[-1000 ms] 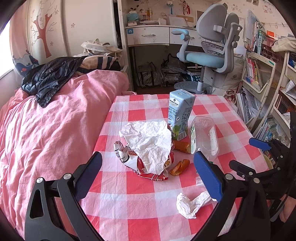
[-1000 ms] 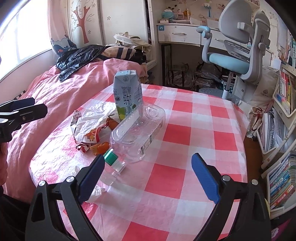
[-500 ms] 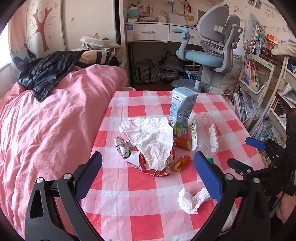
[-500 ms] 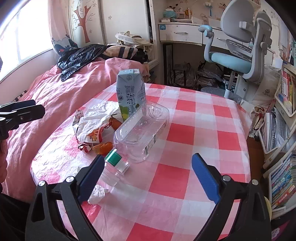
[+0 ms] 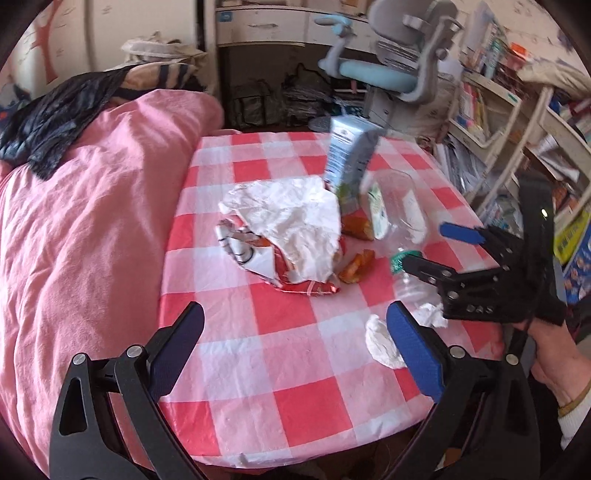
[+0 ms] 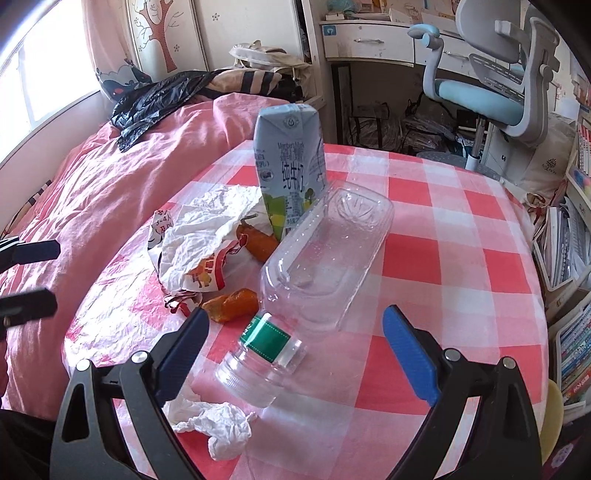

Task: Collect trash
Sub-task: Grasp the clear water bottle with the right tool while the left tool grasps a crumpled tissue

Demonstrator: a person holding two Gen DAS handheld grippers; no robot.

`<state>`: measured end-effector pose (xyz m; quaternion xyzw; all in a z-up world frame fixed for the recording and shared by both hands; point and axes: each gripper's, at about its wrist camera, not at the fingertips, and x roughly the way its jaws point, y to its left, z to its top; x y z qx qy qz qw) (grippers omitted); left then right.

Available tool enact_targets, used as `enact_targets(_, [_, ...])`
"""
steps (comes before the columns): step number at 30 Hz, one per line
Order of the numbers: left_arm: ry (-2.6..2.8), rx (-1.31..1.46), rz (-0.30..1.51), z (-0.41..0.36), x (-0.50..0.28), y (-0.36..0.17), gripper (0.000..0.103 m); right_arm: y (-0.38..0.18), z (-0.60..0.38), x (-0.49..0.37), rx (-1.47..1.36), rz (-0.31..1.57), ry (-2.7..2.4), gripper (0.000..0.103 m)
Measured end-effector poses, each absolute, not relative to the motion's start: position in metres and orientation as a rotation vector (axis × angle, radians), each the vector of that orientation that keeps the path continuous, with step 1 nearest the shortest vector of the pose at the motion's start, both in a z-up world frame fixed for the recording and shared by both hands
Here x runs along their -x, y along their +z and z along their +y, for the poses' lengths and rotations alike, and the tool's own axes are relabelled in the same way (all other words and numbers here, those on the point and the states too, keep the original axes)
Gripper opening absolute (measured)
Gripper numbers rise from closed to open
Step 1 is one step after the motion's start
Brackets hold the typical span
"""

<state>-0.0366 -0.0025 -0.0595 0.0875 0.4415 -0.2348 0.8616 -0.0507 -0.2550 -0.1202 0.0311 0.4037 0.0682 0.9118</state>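
A home bedroom, a child's by the look of it. At nine o'clock a bed under a pink duvet (image 6: 122,184) carries a black plastic bag (image 6: 155,99). At twelve sits a white desk with drawers (image 6: 369,40), an ergonomic chair (image 6: 491,81) at one o'clock. Crammed bookshelves (image 5: 517,122) fill three o'clock. A tree-painted panel (image 6: 162,33) stands at eleven, and a red-checked table (image 6: 461,258) in the centre.

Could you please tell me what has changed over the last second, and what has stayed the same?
The right tongs have moved in toward the plastic bottle, which now looms larger between its open fingers. The left tongs have drifted slightly, also open. Nothing was grasped; the milk carton, wrapper and tissue stayed put.
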Motion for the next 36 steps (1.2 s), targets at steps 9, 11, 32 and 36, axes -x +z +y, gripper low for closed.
enact_targets(9, [-0.657,-0.338,1.057,-0.057,0.048,-0.102,0.095,-0.123,-0.268,0.032,-0.166,0.835,0.126,0.091])
enact_targets(11, [-0.683,-0.341,1.081,-0.064,0.048,-0.110,0.095,-0.123,-0.267,0.028,-0.176,0.836,0.121,0.091])
enact_targets(32, [-0.681,-0.227,1.058,-0.070,0.044,-0.093,0.012,-0.126,-0.320,0.049,-0.127,0.973,0.217,0.055])
enact_targets(36, [-0.601,-0.191,1.008,-0.069,0.035,-0.081,0.012,-0.129,-0.318,0.058,-0.039,0.997,0.215,0.056])
